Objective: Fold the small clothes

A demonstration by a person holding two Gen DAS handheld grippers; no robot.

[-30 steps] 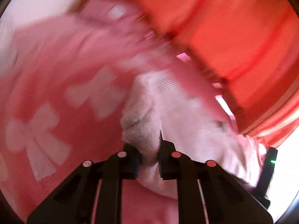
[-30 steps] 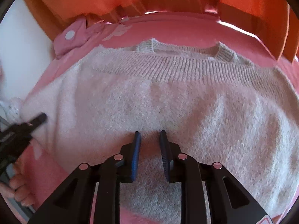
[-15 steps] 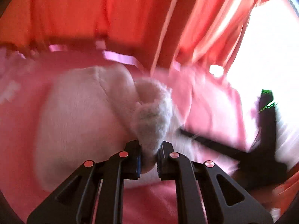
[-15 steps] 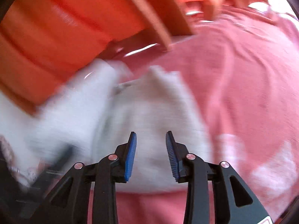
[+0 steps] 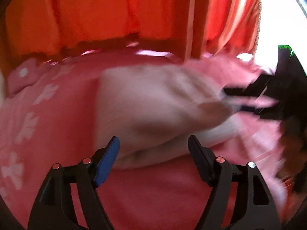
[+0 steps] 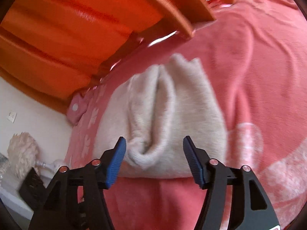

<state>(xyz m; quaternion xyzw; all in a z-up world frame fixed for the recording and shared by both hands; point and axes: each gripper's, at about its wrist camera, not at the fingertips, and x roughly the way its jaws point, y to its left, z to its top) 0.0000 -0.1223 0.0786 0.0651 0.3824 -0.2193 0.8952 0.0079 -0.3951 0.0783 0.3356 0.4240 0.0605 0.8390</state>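
Observation:
A cream fuzzy knit sweater (image 5: 153, 107) lies folded in a bundle on a pink blanket (image 5: 57, 126); it also shows in the right wrist view (image 6: 167, 115), with a fold crease down its middle. My left gripper (image 5: 153, 157) is open and empty, just in front of the sweater's near edge. My right gripper (image 6: 154, 159) is open and empty, its jaws standing either side of the sweater's near rolled edge. The right gripper also shows blurred at the far right of the left wrist view (image 5: 268, 99), beside the sweater's other end.
Orange curtains (image 5: 115, 13) and a wooden bed frame (image 6: 172, 9) stand behind the bed. A small pink pillow (image 6: 76, 109) lies at the blanket's far corner. A white wall (image 6: 38, 118) and fluffy items (image 6: 21, 153) are beyond the bed's left side.
My left gripper let go of the sweater fold and opened wide. My right gripper opened wider. The sweater went from spread flat to a folded bundle.

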